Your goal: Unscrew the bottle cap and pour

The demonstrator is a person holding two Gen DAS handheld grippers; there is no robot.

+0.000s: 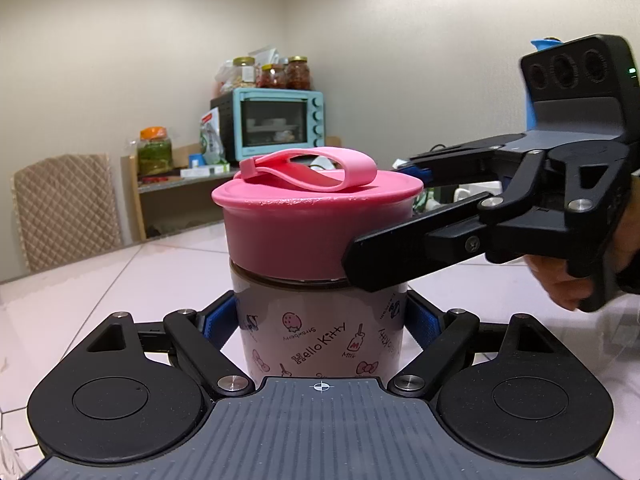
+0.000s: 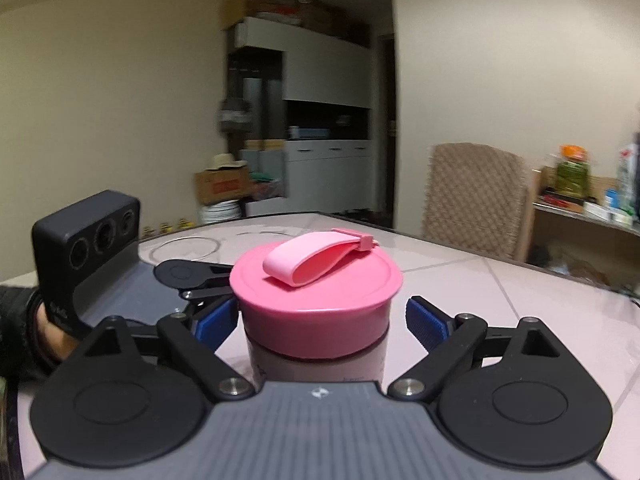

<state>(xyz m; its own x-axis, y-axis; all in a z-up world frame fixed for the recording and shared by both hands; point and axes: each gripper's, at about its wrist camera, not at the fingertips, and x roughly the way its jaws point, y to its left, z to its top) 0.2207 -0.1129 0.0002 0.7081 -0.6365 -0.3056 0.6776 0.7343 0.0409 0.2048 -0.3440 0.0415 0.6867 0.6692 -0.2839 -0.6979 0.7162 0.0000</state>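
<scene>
A pale bottle (image 1: 320, 340) printed with cartoon drawings stands upright on the tiled table (image 1: 120, 280). It wears a wide pink cap (image 1: 312, 232) with a pink strap loop (image 1: 312, 172) lying on top. My left gripper (image 1: 320, 320) is shut on the bottle's body below the cap, one blue pad pressed on each side. My right gripper (image 1: 384, 216) comes in from the right at cap height. In the right wrist view the right gripper (image 2: 320, 320) straddles the cap (image 2: 316, 304), open, and its right blue pad (image 2: 426, 322) stands clear of the cap's wall.
A quilted chair (image 1: 68, 208) stands at the table's far edge. Behind it a shelf carries a turquoise toaster oven (image 1: 276, 124) and several jars. A hand (image 1: 560, 280) holds the right gripper. The left gripper's camera housing (image 2: 88, 240) sits left of the bottle.
</scene>
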